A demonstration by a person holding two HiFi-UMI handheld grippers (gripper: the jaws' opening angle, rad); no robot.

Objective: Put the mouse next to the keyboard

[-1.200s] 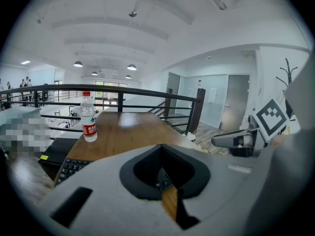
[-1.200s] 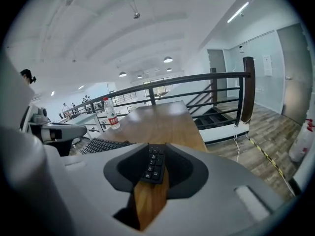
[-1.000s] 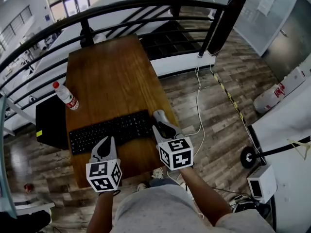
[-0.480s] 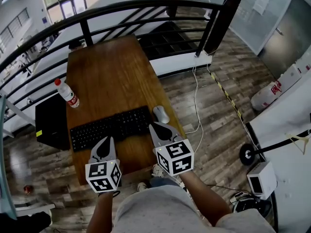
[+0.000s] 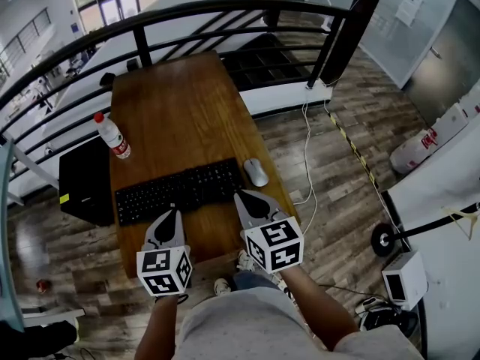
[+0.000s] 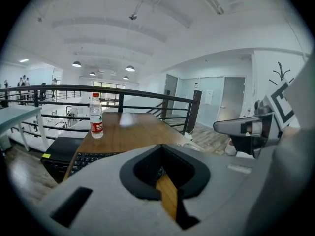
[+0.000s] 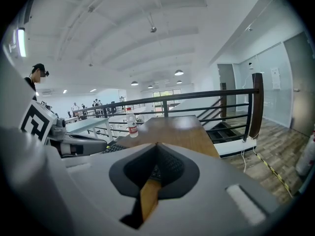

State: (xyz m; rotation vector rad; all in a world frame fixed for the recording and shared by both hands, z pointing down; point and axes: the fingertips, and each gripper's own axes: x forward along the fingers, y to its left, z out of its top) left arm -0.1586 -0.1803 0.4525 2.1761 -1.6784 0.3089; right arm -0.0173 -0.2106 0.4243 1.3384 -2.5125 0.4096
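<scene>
Wood-brown surface [image 5: 180, 111] carries the black keyboard [image 5: 180, 192] across its near part, and the grey mouse [image 5: 256, 172] lies on the wood just beside the keyboard's right end, close to it but not visibly touching, near the surface's right edge. Nothing holds the mouse. The right gripper [image 5: 241, 196] sits nearer the person than the mouse and apart from it. Its jaws are together with nothing between them, only a sliver of wood and keys showing through the notch in the right gripper view. The left gripper [image 5: 172, 213] hovers at the keyboard's near edge, its jaws likewise together and empty. A water bottle [image 5: 112, 136] with a red label stands upright at the surface's left edge, well clear of both. Judging by how things lie, the task looks finished: the mouse is already in its place beside the keyboard, and no adjustment seems called for beyond, at most, drawing the grippers away from the surface.
</scene>
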